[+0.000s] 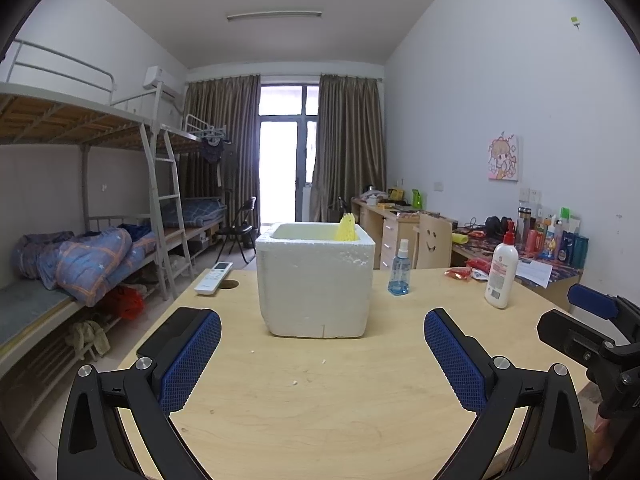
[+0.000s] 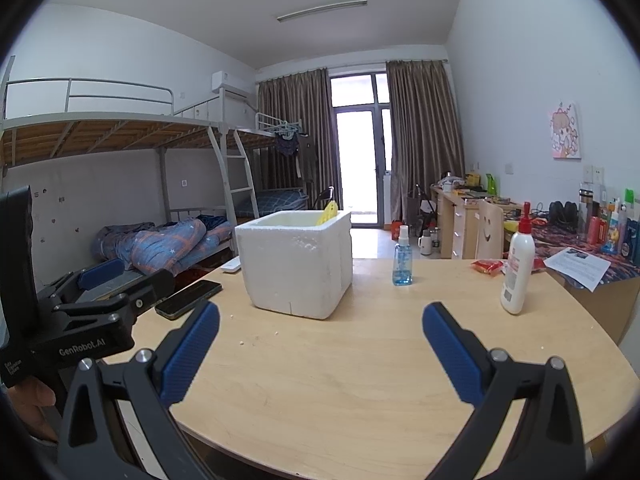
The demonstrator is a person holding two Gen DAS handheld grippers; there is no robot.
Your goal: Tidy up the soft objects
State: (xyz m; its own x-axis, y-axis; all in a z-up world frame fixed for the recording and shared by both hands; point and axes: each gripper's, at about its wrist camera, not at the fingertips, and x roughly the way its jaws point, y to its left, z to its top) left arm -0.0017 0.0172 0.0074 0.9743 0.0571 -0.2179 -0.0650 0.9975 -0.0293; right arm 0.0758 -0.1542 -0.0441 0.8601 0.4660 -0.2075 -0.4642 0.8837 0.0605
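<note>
Peeking above the foam box (image 1: 316,280) rim, yellow sponge (image 1: 346,229), mostly hidden.

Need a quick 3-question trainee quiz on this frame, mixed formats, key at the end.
1. True or false: both the left gripper and the right gripper are open and hold nothing.
2. Where is the yellow soft object? A) on the table beside the spray bottle B) sticking up inside the white foam box C) in the right gripper
3. Fill in: the white remote lies on the table to the ___ of the foam box in the left wrist view.

Key: 1 true; 2 B; 3 left
</note>
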